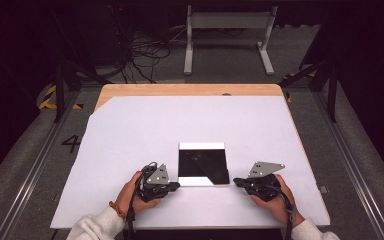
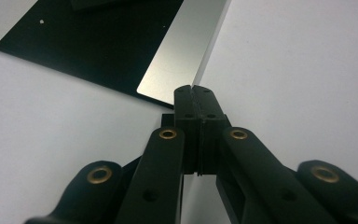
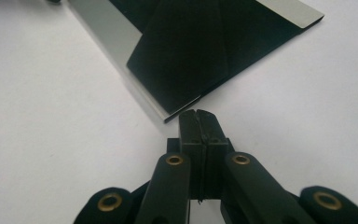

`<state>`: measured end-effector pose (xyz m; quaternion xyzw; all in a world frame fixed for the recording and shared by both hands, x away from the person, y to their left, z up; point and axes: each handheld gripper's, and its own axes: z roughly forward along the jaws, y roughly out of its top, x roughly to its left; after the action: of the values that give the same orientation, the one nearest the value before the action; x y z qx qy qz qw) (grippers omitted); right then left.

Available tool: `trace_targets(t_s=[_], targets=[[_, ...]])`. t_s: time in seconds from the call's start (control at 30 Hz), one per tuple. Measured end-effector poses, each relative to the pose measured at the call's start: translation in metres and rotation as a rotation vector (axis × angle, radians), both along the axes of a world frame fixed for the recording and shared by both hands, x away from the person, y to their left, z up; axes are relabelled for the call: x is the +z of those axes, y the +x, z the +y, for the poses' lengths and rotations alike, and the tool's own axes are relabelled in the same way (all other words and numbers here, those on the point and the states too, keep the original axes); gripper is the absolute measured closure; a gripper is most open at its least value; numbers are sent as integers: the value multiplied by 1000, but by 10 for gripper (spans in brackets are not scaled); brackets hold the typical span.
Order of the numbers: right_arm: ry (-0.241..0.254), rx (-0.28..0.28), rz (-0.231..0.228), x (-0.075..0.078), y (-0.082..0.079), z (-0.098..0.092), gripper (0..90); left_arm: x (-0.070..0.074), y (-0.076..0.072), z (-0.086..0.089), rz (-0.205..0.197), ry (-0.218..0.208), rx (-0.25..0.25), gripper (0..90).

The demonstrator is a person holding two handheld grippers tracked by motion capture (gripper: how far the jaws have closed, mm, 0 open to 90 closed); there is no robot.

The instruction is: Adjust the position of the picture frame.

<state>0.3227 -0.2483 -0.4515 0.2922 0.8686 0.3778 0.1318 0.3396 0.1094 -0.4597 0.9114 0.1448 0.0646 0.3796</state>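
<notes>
A square black sheet (image 1: 203, 162) with shiny silver bands along its far and near edges lies flat on the white table cover (image 1: 130, 130). One near corner is folded over in a diagonal flap. My left gripper (image 1: 176, 185) lies low at the sheet's near left corner, jaws shut. In the left gripper view its tips (image 2: 196, 91) sit right at the end of the silver band (image 2: 182, 56), with nothing visible between them. My right gripper (image 1: 236, 181) is shut beside the near right corner. In the right gripper view its tips (image 3: 197, 114) almost touch the black sheet (image 3: 200, 51).
The white cover spreads over a wooden table (image 1: 190, 90), with wide bare room beyond and beside the sheet. Behind the table stand a white metal frame (image 1: 227, 30) and loose cables (image 1: 145, 50) on the floor. Rails run along both sides.
</notes>
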Motion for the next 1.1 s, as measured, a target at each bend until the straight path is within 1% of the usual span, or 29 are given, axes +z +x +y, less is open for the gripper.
trace_targets(t_s=[0.03, 0.1, 0.17, 0.2, 0.27, 0.33, 0.43, 0.47, 0.5, 0.53, 0.63, 0.7, 0.77, 0.83, 0.93, 0.97, 1.0, 1.03, 1.1], targets=[[-1, 4, -3, 1, -3, -1, 900, 0, -1, 1, -11, 6, 2, 890], [8, 6, -6, 2, -6, -3, 900, -1, -3, 3, -9, -1, 11, 886], [14, 8, -5, 2, -9, -5, 900, -2, -4, 4, -18, 9, 18, 885], [18, 11, -5, 3, -9, -5, 900, -3, -4, 5, -10, 3, 13, 883], [25, 15, -13, 4, -9, -4, 900, -4, -3, 6, -14, 9, 17, 875], [17, 21, -14, 4, -8, -3, 888, -4, -3, 6, -15, 6, 24, 868], [-12, 39, -12, 5, -7, -1, 868, -4, -2, 7, -21, 4, 35, 830], [-16, 48, -4, 5, -6, -1, 839, -4, -2, 7, -24, 1, 46, 812], [-28, 62, 24, 6, -4, 0, 812, -4, -1, 8, -22, -3, 51, 785], [-41, 63, 23, 7, -4, 1, 819, -5, -1, 9, -18, -4, 50, 782], [-70, 77, 39, 8, -2, 4, 824, -5, 0, 9, -17, -16, 55, 734], [-68, 75, 41, 8, -1, 4, 821, -5, 0, 10, -22, -14, 60, 712], [-66, 65, 45, 8, 0, 4, 822, -6, 0, 9, -28, -15, 73, 653], [-66, 68, 45, 8, 1, 5, 823, -6, 1, 10, -26, -16, 88, 611], [-67, 73, 49, 8, 3, 9, 832, -7, 2, 10, -22, -22, 94, 570], [-72, 74, 54, 7, 3, 10, 838, -7, 2, 10, -29, -22, 100, 548], [-72, 74, 54, 7, 3, 10, 838, -7, 3, 10, -27, -22, 102, 548], [-73, 76, 57, 6, 4, 12, 846, -7, 3, 10, -27, -20, 104, 527], [-77, 73, 64, 6, 5, 13, 855, -7, 3, 10, -20, -27, 106, 528]])
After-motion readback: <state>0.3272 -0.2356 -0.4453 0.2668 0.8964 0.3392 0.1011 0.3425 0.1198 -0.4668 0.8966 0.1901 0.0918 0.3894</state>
